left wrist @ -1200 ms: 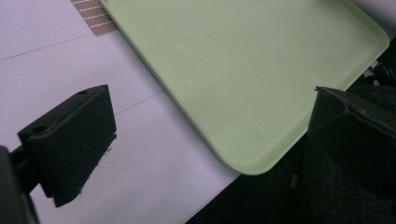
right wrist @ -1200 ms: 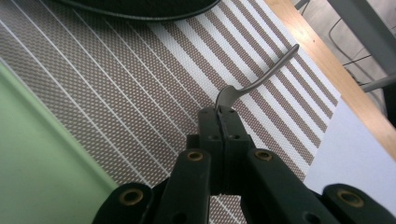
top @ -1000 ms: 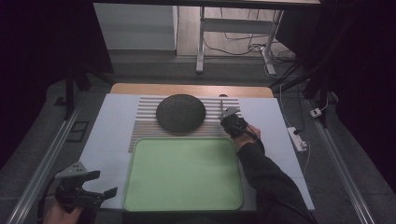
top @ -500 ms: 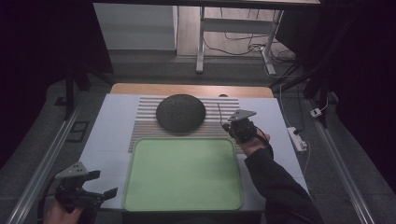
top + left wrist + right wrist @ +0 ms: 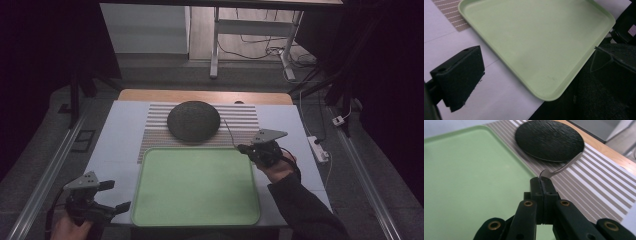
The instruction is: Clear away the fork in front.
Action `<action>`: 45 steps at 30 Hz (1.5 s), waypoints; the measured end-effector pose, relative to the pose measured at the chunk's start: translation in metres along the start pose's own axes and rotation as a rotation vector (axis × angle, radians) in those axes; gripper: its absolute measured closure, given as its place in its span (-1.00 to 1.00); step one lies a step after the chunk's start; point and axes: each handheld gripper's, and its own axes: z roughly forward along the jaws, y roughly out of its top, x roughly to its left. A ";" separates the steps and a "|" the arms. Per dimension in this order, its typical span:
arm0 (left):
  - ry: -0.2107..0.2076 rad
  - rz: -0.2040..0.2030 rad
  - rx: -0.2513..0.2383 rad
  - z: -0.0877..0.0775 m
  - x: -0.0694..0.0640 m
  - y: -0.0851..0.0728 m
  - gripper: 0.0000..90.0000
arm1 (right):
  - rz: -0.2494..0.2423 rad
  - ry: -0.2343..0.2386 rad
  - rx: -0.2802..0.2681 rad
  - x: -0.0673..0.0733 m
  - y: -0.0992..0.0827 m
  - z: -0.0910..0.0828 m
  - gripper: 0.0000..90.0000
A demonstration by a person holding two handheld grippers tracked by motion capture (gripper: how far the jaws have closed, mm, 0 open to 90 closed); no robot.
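white desk [image 5: 120,130] top, wooden strip along its far edge, carries everything i can see. green tray [image 5: 195,185] sits nearest me, bare, its far rim touching the striped mat [image 5: 240,117]. dark round plate [image 5: 193,120] rests on that mat, just beyond the tray.

left hand-held gripper [image 5: 119,195] hangs off the tray's near left corner, jaws wide, nothing between them. right hand-held gripper [image 5: 245,148] is over the tray's far right corner, jaws pinched tight on one end of a thin metal utensil [image 5: 564,166]. i cannot tell whether it is a spoon or a fork. its free end points toward the plate's rim and looks to be over the mat, just beside the plate; whether it touches either i cannot tell.

risks noted, in my judgement:
- the grip is on the very tip of a slim, smooth piece, so it could pivot or slide out between the pads if i swing the hand quickly.
- the long free end may catch the plate's rim or the tray's raised lip and lever itself loose.
- a release from height would let it bounce on the hard tray and skid off.
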 end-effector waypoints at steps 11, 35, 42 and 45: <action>-0.077 0.088 -0.016 0.019 -0.007 0.024 -1.00 | -0.003 0.139 -0.053 0.030 -0.008 -0.023 1.00; -0.144 0.337 0.102 0.088 -0.022 0.098 -1.00 | -0.045 0.405 -0.090 0.082 -0.016 -0.031 1.00; -0.186 0.430 0.178 0.113 -0.035 0.113 -1.00 | -0.070 0.461 -0.108 0.091 -0.014 -0.035 1.00; -0.192 0.478 0.198 0.121 -0.040 0.117 -1.00 | -0.079 0.479 -0.112 0.093 -0.013 -0.036 1.00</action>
